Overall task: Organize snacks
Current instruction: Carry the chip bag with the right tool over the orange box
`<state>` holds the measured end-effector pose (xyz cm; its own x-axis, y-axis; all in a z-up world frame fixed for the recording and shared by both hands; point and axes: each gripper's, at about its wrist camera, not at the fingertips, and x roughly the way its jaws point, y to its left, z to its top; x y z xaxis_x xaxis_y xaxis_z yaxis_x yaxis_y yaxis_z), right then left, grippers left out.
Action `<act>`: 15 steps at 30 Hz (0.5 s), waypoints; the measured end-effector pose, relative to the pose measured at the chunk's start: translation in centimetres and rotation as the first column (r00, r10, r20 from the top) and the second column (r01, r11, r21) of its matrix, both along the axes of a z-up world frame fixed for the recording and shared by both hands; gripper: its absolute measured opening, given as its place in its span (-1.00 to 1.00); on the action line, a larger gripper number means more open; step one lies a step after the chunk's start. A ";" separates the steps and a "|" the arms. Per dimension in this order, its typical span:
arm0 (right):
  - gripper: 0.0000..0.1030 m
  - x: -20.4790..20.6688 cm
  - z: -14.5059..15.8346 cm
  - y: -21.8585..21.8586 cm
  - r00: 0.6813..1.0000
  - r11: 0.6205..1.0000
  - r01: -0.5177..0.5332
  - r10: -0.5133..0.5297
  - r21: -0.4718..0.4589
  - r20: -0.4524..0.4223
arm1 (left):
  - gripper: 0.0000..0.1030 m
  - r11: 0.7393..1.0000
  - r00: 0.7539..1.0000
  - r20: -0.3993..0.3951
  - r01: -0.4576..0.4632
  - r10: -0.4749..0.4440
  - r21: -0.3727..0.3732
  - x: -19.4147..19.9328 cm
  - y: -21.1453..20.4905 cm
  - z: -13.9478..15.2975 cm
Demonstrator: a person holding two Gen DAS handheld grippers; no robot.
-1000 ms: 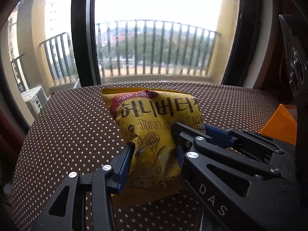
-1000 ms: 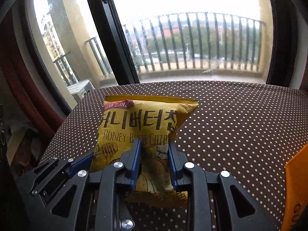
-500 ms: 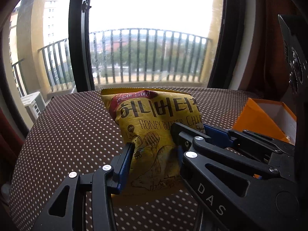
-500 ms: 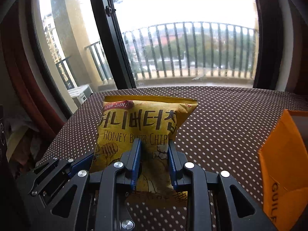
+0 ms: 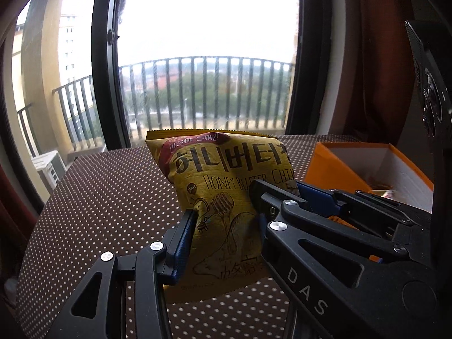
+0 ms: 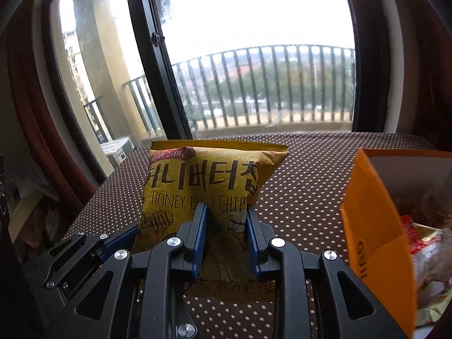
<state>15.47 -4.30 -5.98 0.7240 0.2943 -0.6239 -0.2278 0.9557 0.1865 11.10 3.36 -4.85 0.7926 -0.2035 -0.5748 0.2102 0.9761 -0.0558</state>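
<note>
Right gripper (image 6: 226, 226) partly closed, blue pads pinching the lower middle of the yellow chip bag (image 6: 203, 180); left gripper (image 5: 223, 226) a little wider, clamped on the same bag's left side. Bag held upright, clear of the dotted tablecloth (image 6: 305, 169). Orange box (image 6: 375, 234) at 3 o'clock already holds wrapped snacks; this bag is not yet in it, so judged mid-carry.

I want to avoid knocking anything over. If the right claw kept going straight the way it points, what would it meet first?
Probably only the dotted tablecloth beyond the chip bag that the right claw already grips. The orange box sits off to its right, seemingly outside that line, though depth is hard to judge.
</note>
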 end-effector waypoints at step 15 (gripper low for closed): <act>-0.44 -3.8 4.9 -4.9 0.994 0.998 0.028 -0.033 0.049 0.101 | -0.12 0.998 0.994 0.105 0.033 -0.038 0.044 -4.7 -5.0 4.3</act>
